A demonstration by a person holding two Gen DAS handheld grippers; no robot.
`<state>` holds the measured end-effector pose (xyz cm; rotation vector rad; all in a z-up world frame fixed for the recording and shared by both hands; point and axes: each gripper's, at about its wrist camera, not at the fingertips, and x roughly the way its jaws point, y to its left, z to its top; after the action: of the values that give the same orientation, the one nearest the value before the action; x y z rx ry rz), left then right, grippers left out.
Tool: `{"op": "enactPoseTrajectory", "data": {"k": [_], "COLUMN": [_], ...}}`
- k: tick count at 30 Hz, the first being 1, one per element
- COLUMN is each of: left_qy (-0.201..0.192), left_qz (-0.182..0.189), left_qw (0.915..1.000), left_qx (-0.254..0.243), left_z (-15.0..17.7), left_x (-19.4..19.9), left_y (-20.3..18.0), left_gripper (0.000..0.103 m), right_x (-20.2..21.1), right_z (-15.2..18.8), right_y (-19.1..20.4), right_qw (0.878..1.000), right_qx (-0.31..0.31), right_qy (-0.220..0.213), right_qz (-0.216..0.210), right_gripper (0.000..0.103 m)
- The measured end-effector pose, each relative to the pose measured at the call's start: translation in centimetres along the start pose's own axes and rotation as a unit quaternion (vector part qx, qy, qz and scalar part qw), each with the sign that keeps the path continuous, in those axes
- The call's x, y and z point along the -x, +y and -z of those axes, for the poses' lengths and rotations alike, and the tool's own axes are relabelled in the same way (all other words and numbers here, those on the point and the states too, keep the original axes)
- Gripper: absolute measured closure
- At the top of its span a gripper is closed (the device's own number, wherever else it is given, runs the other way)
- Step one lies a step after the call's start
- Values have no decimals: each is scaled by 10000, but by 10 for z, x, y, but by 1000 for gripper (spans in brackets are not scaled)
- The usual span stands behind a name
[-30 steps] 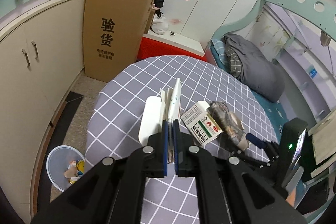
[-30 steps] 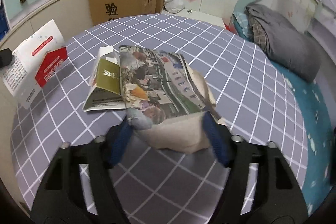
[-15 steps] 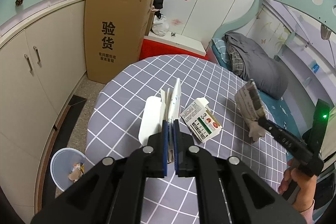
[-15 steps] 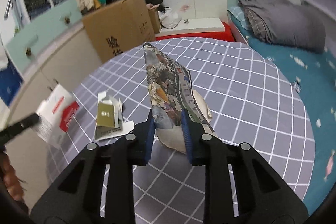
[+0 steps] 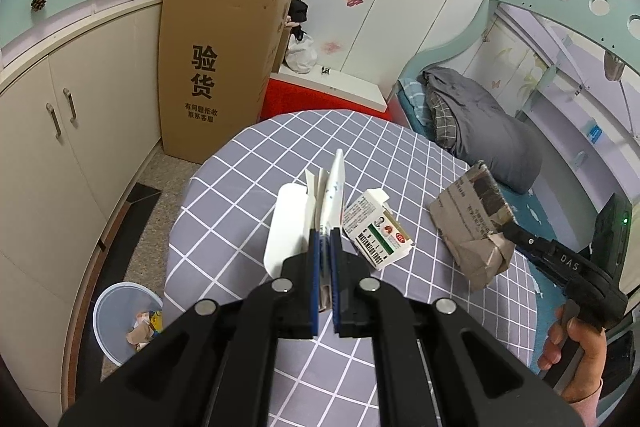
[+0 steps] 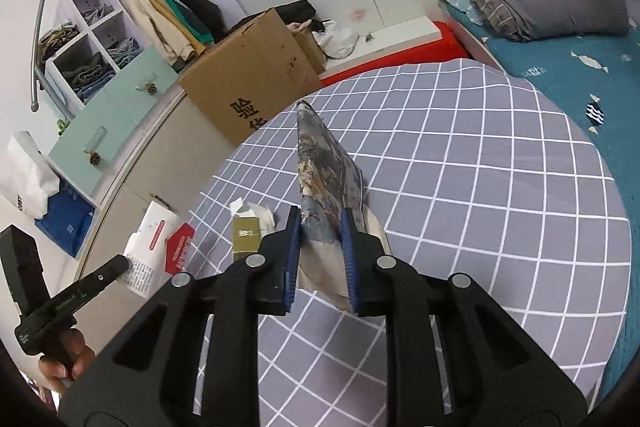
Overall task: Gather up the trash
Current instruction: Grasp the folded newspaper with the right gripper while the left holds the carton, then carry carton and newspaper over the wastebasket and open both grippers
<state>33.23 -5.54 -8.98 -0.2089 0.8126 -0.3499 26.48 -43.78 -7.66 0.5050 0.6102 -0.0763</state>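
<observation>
My left gripper [image 5: 325, 233] is shut on a flattened white carton [image 5: 294, 223] with red print, held above the left side of the round table [image 5: 280, 147]. The carton also shows in the right wrist view [image 6: 154, 247]. My right gripper [image 6: 319, 219] is shut on a folded newspaper bundle [image 6: 326, 179], lifted above the table; it shows in the left wrist view [image 5: 474, 223] at the right. A small green-and-white medicine box [image 5: 376, 233] lies on the table between the two; it shows in the right wrist view [image 6: 248, 233].
A translucent bin [image 5: 128, 321] with trash in it stands on the floor left of the table. A tall cardboard box [image 5: 216, 71] stands by the cabinets [image 5: 68, 131]. A bed with a grey quilt [image 5: 476, 131] is at the right.
The right gripper closed on the newspaper bundle and lifted it off the table, then carried it leftwards. The left gripper kept hold of the white carton and rose slightly.
</observation>
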Motion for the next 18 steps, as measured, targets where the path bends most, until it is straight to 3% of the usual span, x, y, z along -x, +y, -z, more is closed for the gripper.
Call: {"op": "enactPoseTrajectory", "data": {"k": [7, 18], "left_qy": [-90, -363], "left_qz": [114, -28], "left_qw": [9998, 9988], "left_qx": [113, 341], "left_z": [-2, -3], "left_x": [12, 47], "left_y": [10, 48], "left_gripper": [99, 99], "right_x": [11, 5], "right_z": [3, 18], "right_y": [27, 132], "right_qw": [9995, 9910], "right_qx": [173, 1015], "right_qy": [-154, -115], "right_qz": [-209, -867], "right_gripper": [84, 84]}}
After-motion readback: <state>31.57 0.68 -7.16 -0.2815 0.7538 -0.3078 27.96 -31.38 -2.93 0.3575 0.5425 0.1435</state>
